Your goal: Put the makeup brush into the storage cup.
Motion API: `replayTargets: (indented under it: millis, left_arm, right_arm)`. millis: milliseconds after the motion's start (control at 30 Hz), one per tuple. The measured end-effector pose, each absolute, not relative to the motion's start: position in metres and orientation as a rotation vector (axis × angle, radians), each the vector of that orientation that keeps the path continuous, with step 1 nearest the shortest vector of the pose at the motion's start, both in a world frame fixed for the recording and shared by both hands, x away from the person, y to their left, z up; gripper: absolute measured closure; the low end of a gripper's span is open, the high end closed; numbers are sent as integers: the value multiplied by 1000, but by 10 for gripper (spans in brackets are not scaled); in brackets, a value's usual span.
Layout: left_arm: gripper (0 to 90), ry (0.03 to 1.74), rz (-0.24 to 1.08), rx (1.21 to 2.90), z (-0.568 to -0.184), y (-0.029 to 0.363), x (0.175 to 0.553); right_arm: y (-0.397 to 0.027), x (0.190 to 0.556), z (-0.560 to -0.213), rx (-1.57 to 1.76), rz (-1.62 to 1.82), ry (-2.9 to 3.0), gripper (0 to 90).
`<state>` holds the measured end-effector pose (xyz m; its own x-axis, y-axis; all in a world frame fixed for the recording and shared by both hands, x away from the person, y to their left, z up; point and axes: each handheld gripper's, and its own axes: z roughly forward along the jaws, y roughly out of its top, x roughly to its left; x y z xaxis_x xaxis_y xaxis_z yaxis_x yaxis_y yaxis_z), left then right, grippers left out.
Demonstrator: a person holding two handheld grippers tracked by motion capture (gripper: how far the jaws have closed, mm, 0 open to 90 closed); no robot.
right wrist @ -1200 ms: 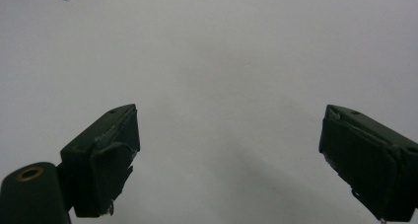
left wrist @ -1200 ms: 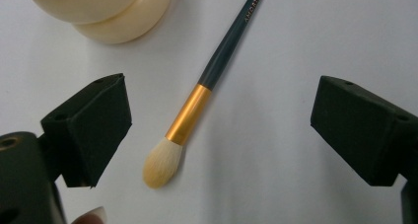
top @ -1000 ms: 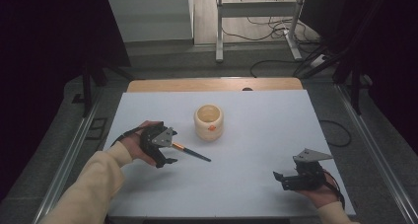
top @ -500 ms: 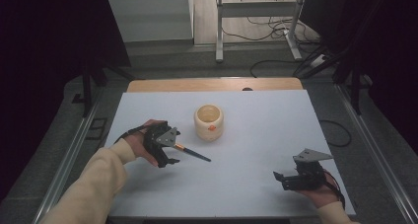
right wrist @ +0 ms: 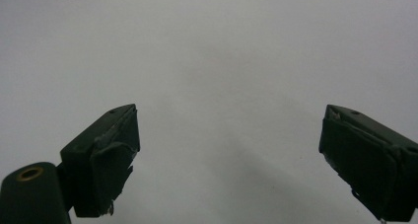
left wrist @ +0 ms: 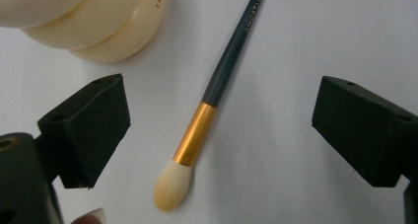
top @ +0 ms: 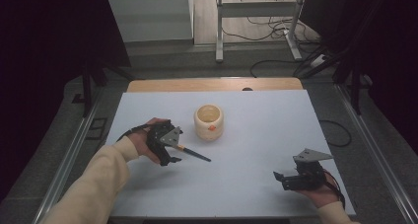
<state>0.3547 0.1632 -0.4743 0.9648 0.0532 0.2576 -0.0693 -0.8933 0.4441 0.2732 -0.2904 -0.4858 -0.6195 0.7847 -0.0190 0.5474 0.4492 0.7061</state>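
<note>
- We see the left tool (left wrist: 217,130) low over the white worktop (top: 256,135), its jaws wide apart and touching nothing.
- The makeup brush (left wrist: 212,105) lies flat on the worktop between these jaws, with the pale bristles toward the tool and the dark handle pointing away.
- The cream jar (top: 209,122) stands just beside the brush.
- The right tool (top: 291,177) rests well apart, near the front right corner, its jaws also open over bare worktop.
</note>
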Motion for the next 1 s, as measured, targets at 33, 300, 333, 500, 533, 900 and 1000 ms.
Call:
replayTargets:
  millis: [33,300,333,500,533,900,1000]
  left_arm:
    - [81,-14,364,2651,-474,163,355]
    - [86,-35,350,2649,-477,161,360]
    - [87,-40,348,2651,-477,161,361]
    - [88,-45,347,2659,-479,162,364]
    - [88,-42,342,2658,-480,163,365]
    - [118,-34,322,2672,-487,164,373]
    - [119,-26,317,2671,-489,164,375]
  right_arm:
    - [-290,273,-486,1133,964,2361,87]
    - [-290,273,-486,1133,961,2365,87]
    - [-290,273,-486,1133,963,2364,87]
    - [-290,273,-486,1132,963,2366,86]
    - [-290,273,-486,1133,963,2365,87]
    - [-291,274,-486,1137,966,2360,88]
    - [-291,273,-486,1137,969,2357,89]
